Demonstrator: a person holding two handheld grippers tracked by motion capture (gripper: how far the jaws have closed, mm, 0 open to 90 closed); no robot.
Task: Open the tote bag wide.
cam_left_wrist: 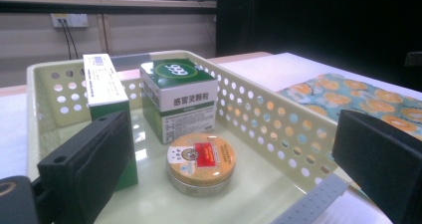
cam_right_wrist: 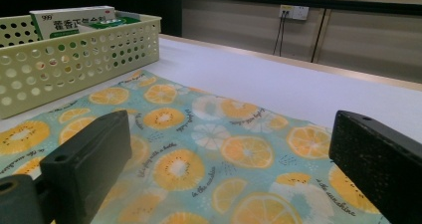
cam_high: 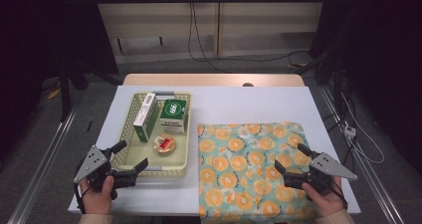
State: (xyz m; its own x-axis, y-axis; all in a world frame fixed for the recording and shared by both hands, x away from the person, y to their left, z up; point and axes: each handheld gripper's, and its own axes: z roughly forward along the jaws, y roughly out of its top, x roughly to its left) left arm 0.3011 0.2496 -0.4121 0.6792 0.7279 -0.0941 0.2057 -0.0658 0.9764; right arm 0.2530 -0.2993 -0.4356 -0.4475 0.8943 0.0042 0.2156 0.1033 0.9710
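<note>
A pale yellow perforated basket (cam_high: 130, 157) (cam_left_wrist: 278, 129) (cam_right_wrist: 74, 69) stands left of centre on the white table. Inside it are a tall green-and-white box (cam_high: 145, 116) (cam_left_wrist: 105, 92), a squarer green-and-white box (cam_high: 173, 115) (cam_left_wrist: 181, 97) and a round gold tin with a red label (cam_high: 164, 144) (cam_left_wrist: 201, 163). A teal cloth printed with orange slices (cam_high: 251, 164) (cam_right_wrist: 199, 154) lies flat to the right. My left gripper (cam_high: 131, 157) (cam_left_wrist: 224, 179) is open at the basket's near left corner, jaws empty. Over the cloth's right part, my right gripper (cam_high: 293, 160) (cam_right_wrist: 229, 174) is open and holds nothing.
The white table (cam_high: 249, 104) has bare room behind the cloth and in front of the basket. A wooden strip (cam_high: 214, 79) runs along its far edge. Cables (cam_high: 199, 40) hang behind, and metal rails (cam_high: 45, 159) flank both sides.
</note>
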